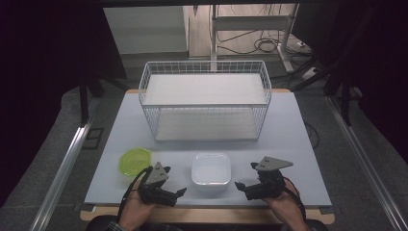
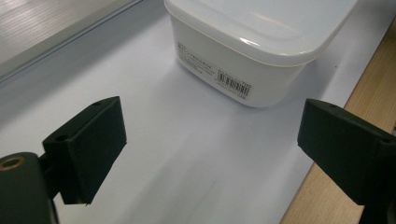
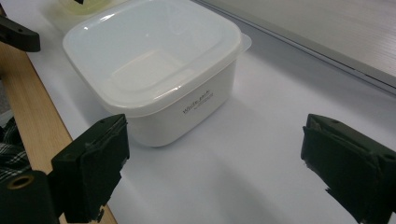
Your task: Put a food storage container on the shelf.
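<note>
High view: the white box (image 1: 210,169) sits near the table's (image 1: 288,144) front edge, between our left gripper (image 1: 179,193) and right gripper (image 1: 239,186). Both jaws gape wide and empty, likely ready to grab it.

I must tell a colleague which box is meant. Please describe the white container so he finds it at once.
Start at the wire basket on the table. In front of it, near the front edge, sits the white container: square, lidded, opaque, unlike the round green lid to its left.
</note>
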